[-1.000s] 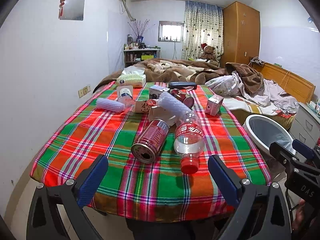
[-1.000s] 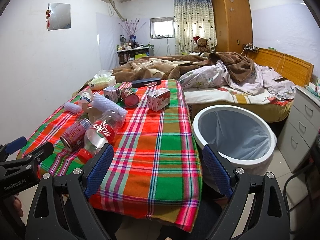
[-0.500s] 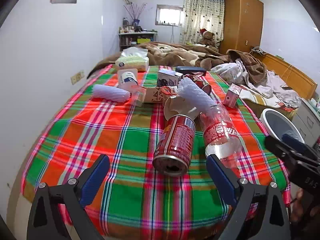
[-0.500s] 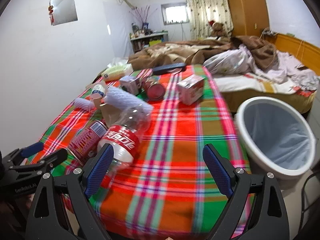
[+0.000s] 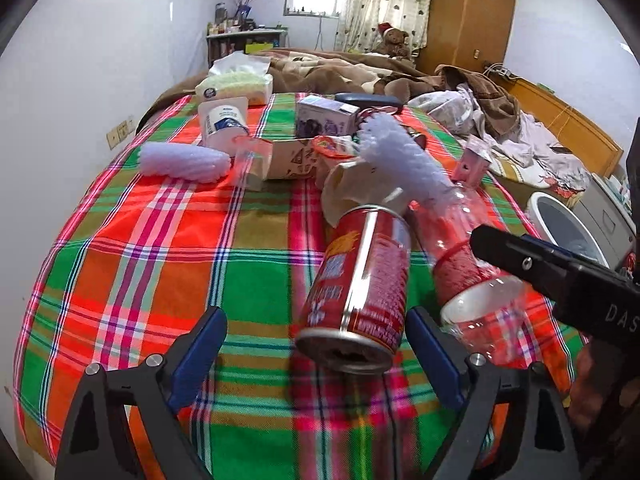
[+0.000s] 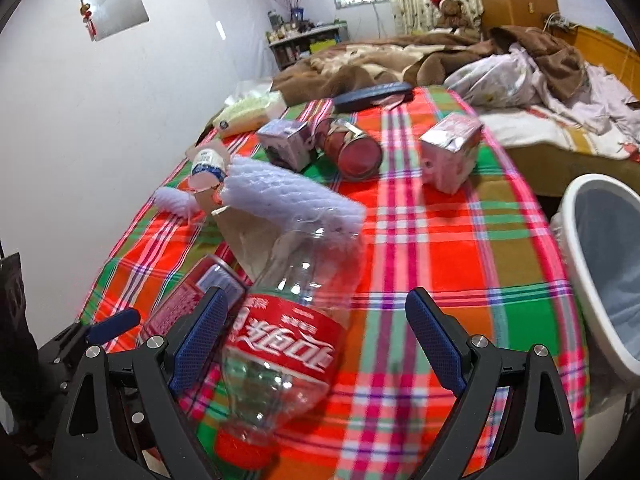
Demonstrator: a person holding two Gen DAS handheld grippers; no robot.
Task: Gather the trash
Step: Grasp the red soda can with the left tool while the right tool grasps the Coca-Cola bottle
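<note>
**Both grippers lining up on the nearest trash**

My left gripper [image 5: 316, 344] has its jaws spread, just been narrowing, with the lying red tin can [image 5: 356, 288] between them but not pinched. My right gripper [image 6: 316, 332] is spread around the clear plastic bottle with a red label [image 6: 284, 344], untouched. I'd centre each item between the pads before squeezing, since both roll on the plaid tablecloth [image 6: 460, 248]. The white bin [image 6: 576, 256] stands beside the table's right edge.
</note>
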